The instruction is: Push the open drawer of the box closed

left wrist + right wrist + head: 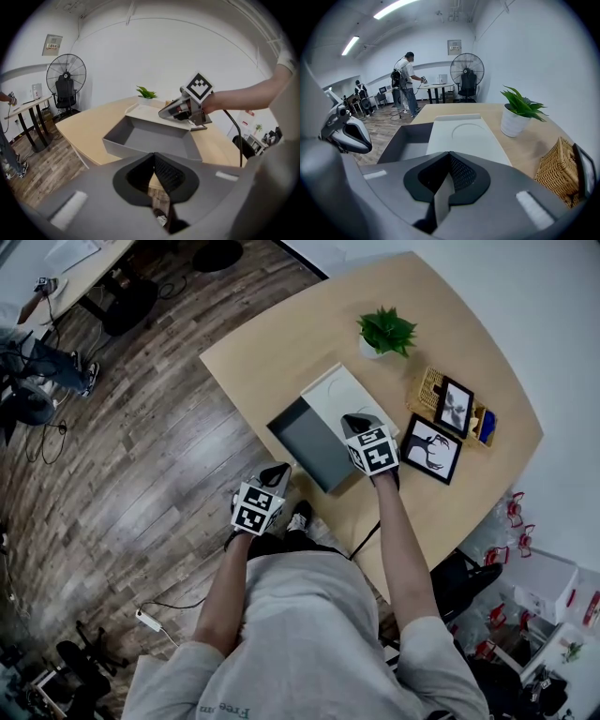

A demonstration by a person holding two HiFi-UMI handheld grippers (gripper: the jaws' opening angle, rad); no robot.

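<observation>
We saw a potted plant point(385, 333) in a white pot near the far edge of the light wooden surface point(281, 343); beside it lay a wicker basket point(427, 388) with a small framed picture point(455, 406) on it; a larger framed picture point(430, 449) lay nearby; a standing fan point(467, 70) stood beyond, on the plank floor point(122, 456).

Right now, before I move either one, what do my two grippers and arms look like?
They match: the left gripper and right gripper each have a grey shell, black ribbed jaw pads and a white cube printed with black square markers. A dark cable trails from the right one. The person wears a light grey short-sleeved T-shirt, with no sleeves over the forearms.
</observation>
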